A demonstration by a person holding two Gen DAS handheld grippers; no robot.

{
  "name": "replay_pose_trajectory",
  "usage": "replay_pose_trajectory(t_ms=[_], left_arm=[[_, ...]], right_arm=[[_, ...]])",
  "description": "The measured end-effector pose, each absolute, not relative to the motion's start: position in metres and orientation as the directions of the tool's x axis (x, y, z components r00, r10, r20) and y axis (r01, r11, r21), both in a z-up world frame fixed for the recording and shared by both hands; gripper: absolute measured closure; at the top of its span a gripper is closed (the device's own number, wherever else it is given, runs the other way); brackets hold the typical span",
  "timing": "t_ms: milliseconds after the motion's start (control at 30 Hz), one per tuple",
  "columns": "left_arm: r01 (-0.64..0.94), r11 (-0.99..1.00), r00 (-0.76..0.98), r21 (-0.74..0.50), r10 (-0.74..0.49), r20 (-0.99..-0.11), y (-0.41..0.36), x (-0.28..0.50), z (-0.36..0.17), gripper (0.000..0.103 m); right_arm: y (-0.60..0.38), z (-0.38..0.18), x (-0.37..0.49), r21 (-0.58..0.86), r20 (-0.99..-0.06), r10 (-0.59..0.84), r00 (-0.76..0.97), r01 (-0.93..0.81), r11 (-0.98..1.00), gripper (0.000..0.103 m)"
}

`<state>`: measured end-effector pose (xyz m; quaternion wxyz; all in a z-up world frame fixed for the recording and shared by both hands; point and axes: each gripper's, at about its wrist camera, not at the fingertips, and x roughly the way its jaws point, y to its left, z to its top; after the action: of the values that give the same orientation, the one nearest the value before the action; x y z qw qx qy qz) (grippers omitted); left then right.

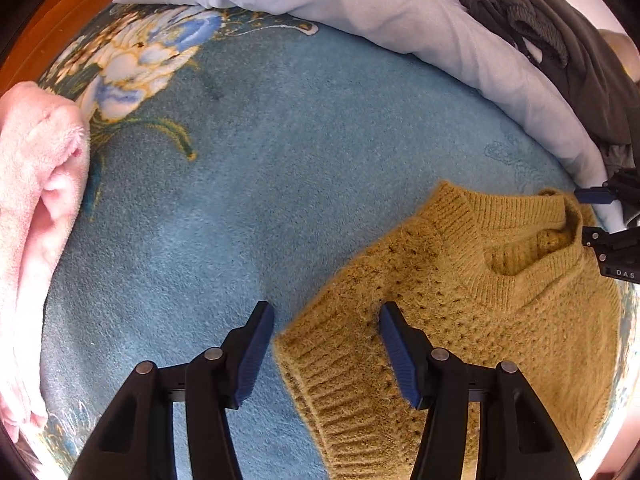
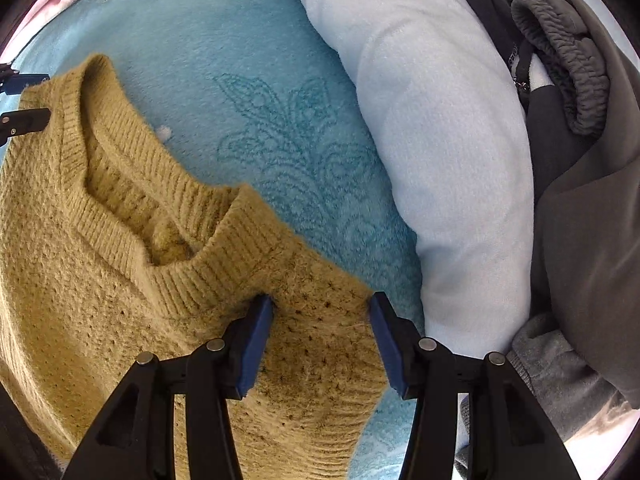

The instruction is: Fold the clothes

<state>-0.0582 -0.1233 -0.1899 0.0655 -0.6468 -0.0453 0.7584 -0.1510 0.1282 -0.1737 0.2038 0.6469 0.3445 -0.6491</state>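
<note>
Currently the blue blanket (image 1: 240, 168) on the bed carries the mustard sweater (image 1: 480, 300), spread flat near the pale duvet (image 2: 440, 140) edge, neckline away from both tongs. Left tongs (image 1: 326, 354) stand half open astride the left shoulder's ribbed edge; right tongs (image 2: 320, 346) stand half open astride the right shoulder. Neither pair has gripped yet.

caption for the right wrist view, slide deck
Right hand-held gripper straddles the shoulder of a mustard knit sweater lying on a blue blanket.
</note>
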Motion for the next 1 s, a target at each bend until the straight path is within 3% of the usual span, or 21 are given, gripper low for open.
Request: replay_pose_trajectory(t_ms=[33,100,133,167,200,433,567,800,1000], left_arm=[[-0.024,-0.986,-0.154,-0.166,0.167,-0.974,-0.124,-0.056,-0.19,0.055],[-0.013,-0.983,-0.158,-0.182,0.181,-0.971,-0.122,-0.05,-0.188,0.079],[-0.023,-0.984,-0.163,-0.174,0.175,-0.971,-0.119,-0.047,-0.186,0.087],[-0.035,-0.985,-0.172,-0.167,0.17,-0.97,-0.117,-0.043,-0.184,0.091],[-0.058,-0.985,-0.192,-0.16,0.169,-0.967,-0.114,-0.038,-0.178,0.092],[-0.085,-0.976,-0.366,-0.199,0.216,-0.905,-0.12,-0.01,-0.117,0.092],[-0.049,-0.982,-0.431,-0.18,0.183,-0.883,-0.125,-0.043,-0.076,0.093],[-0.035,-0.994,-0.565,-0.102,0.104,-0.819,-0.121,-0.064,0.003,0.093],[-0.098,-0.986,-0.615,-0.133,0.165,-0.771,-0.116,-0.01,0.013,0.092]], right_arm=[[0.129,-0.172,-0.15,-0.186,-0.98,0.179,-0.085,0.705,-0.684,0.058],[0.129,-0.167,-0.146,-0.192,-0.98,0.174,-0.098,0.697,-0.691,0.069],[0.131,-0.164,-0.144,-0.193,-0.98,0.168,-0.104,0.689,-0.699,0.081],[0.134,-0.16,-0.143,-0.191,-0.981,0.16,-0.11,0.679,-0.709,0.091],[0.136,-0.157,-0.141,-0.19,-0.982,0.152,-0.116,0.668,-0.719,0.094],[0.185,-0.075,-0.135,-0.161,-0.956,0.0,-0.295,0.52,-0.839,0.097],[0.206,-0.031,-0.144,-0.212,-0.92,0.019,-0.391,0.458,-0.863,0.097],[0.185,-0.001,-0.124,-0.225,-0.847,0.008,-0.531,0.345,-0.911,0.098],[0.178,0.013,-0.098,-0.207,-0.808,-0.032,-0.589,0.333,-0.92,0.098]])
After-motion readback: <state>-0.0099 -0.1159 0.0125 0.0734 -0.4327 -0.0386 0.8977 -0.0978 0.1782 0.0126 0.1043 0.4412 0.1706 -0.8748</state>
